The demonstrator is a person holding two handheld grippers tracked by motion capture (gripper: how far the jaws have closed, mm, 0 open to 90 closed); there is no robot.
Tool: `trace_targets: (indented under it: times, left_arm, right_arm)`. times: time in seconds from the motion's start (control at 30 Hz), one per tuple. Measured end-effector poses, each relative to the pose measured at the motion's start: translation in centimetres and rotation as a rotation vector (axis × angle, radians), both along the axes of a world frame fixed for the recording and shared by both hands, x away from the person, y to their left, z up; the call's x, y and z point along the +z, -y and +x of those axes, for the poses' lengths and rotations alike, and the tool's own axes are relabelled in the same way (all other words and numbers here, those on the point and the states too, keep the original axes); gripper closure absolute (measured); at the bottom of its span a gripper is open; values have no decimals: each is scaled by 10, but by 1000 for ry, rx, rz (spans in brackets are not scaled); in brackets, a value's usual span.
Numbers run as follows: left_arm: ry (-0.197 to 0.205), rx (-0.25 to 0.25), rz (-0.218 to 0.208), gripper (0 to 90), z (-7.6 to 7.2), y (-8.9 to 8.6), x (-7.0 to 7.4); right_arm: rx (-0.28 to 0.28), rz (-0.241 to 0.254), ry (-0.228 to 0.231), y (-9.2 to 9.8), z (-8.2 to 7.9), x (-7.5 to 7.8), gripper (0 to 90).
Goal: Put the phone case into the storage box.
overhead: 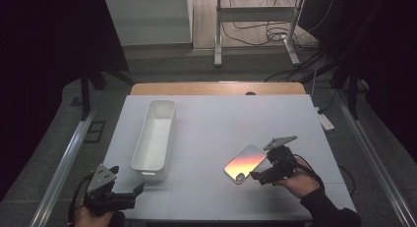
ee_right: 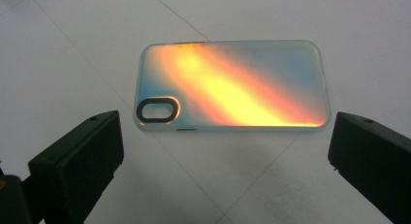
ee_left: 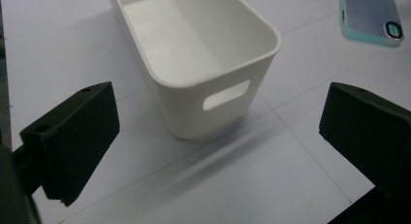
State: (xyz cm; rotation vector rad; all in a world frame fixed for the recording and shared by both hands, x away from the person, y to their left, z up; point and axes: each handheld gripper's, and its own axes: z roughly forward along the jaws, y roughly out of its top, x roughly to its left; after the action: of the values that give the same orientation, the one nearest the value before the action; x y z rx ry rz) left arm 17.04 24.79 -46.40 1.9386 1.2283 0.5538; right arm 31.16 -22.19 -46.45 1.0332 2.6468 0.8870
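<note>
An iridescent phone case (overhead: 244, 163) lies flat on the white table top (overhead: 221, 119), right of centre, glowing orange and blue. My right gripper (overhead: 259, 177) hovers just at its near right side, open. In the right gripper view the phone case (ee_right: 232, 86) lies just ahead of the right gripper (ee_right: 223, 156), whose jaws stand wide apart and hold nothing. A long white bin (overhead: 155, 138) stands empty at the left. My left gripper (overhead: 133, 193) sits near the table's front left corner, open. The left gripper (ee_left: 220, 136) faces the bin's (ee_left: 194, 54) handle end.
The phone case (ee_left: 371, 15) lies to the right beyond the bin in the left gripper view. A wooden table edge (overhead: 216, 88) runs along the back. Metal stand legs and cables (overhead: 275, 35) are on the floor beyond it.
</note>
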Motion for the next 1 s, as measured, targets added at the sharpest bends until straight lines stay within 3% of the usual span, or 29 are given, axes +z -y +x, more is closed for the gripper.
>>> trace_targets:
  times: [0.73,0.9,1.0]
  left_arm:
    - [0,-3,2,14,0,0,0]
    - [1,-3,2,14,0,0,0]
    - [1,-4,2,14,0,0,0]
  right_arm:
    - [30,-55,-15,-21,31,-9,2]
    - [35,-63,-7,-26,37,-10,83]
    - [41,-71,-9,-28,40,-10,217]
